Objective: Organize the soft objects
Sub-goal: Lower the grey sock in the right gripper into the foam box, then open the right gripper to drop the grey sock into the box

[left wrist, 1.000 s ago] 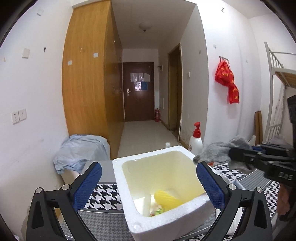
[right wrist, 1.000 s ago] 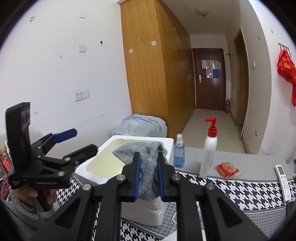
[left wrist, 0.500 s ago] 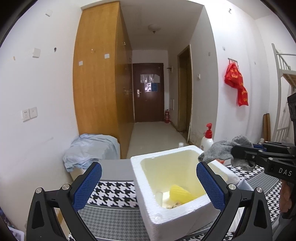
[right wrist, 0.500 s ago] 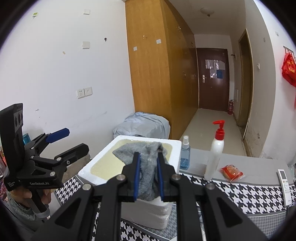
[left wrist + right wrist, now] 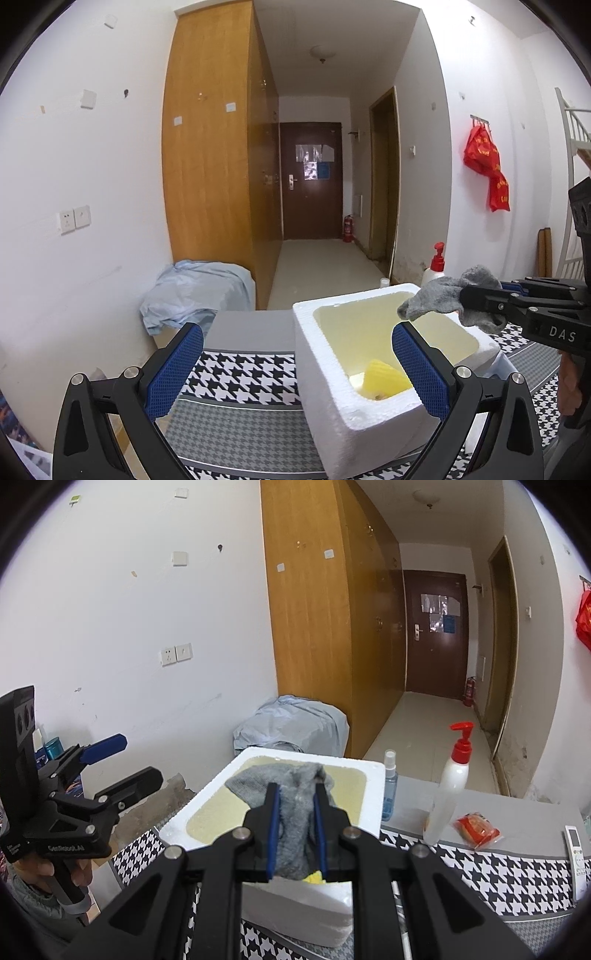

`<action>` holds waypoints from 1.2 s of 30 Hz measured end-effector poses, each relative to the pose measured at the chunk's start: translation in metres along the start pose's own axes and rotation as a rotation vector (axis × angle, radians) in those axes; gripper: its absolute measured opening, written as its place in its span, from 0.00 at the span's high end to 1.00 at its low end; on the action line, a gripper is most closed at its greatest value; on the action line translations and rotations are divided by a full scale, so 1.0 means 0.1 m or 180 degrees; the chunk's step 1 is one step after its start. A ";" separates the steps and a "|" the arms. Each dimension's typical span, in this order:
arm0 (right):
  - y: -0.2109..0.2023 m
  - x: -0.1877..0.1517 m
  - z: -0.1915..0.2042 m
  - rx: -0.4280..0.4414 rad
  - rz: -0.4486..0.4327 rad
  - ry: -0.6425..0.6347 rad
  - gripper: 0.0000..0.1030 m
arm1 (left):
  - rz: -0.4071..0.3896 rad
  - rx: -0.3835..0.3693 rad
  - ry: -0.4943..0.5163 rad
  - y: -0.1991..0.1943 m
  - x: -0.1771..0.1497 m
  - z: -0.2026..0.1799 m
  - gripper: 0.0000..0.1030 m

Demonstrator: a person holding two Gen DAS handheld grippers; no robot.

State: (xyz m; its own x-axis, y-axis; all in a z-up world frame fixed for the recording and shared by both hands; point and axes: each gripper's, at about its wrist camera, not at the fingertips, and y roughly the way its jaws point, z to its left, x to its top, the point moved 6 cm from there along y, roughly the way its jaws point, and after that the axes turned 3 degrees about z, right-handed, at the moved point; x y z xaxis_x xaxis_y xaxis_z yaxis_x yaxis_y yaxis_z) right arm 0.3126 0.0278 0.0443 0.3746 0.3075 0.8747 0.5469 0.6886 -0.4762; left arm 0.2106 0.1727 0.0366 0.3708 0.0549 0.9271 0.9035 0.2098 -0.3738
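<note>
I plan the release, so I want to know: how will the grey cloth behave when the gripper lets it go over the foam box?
The grey cloth is probably floppy: it droops around the right gripper. It looks light and should drop softly into the foam box, perhaps snagging briefly on the pads.

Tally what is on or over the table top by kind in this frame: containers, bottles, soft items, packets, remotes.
Foam box: 1
Bottles: 2, a pump bottle and a blue spray bottle
Soft items: 2, a grey sock in the right gripper and a yellow item in the box
Red packet: 1
Remote: 1
Total: 7
</note>
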 end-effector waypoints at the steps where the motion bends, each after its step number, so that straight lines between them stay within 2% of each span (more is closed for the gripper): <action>1: 0.01 0.00 0.01 0.0001 0.0011 -0.0002 0.80 | -0.0003 0.0011 -0.0016 0.00 0.00 0.02 0.01; 16: 0.21 0.01 0.10 -0.0005 0.0112 -0.0027 0.80 | 0.0016 0.0117 -0.0081 -0.06 -0.08 0.23 0.01; 21: 0.28 0.02 0.10 -0.0061 0.0149 -0.0012 0.73 | 0.0007 0.0157 -0.0124 -0.09 -0.10 0.31 0.01; 22: 0.28 0.01 0.10 -0.0079 0.0166 -0.0007 0.66 | 0.0010 0.0153 -0.0142 -0.09 -0.10 0.32 0.01; 25: 0.28 0.02 0.09 -0.0063 0.0142 0.0042 0.30 | 0.0019 0.0147 -0.0170 -0.08 -0.11 0.34 0.01; 26: 0.27 0.02 0.08 -0.0062 0.0124 0.0056 0.25 | 0.0020 0.0142 -0.0178 -0.08 -0.11 0.35 0.01; 30: 0.24 0.03 0.09 -0.0079 0.0120 0.0065 0.24 | 0.0023 0.0112 -0.0184 -0.07 -0.11 0.34 0.01; 34: 0.20 0.03 0.10 -0.0057 0.0093 0.0065 0.08 | 0.0031 0.0080 -0.0179 -0.05 -0.10 0.32 0.01; 36: 0.17 0.03 0.10 -0.0054 0.0061 0.0057 0.04 | 0.0030 0.0059 -0.0176 -0.06 -0.10 0.30 0.01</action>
State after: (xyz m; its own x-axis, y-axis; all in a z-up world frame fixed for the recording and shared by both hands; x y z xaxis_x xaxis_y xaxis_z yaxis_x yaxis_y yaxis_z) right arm 0.3152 0.0472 0.0398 0.3983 0.3086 0.8638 0.5521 0.6714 -0.4944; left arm 0.1944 0.2004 0.0303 0.3664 0.1109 0.9238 0.8956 0.2270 -0.3825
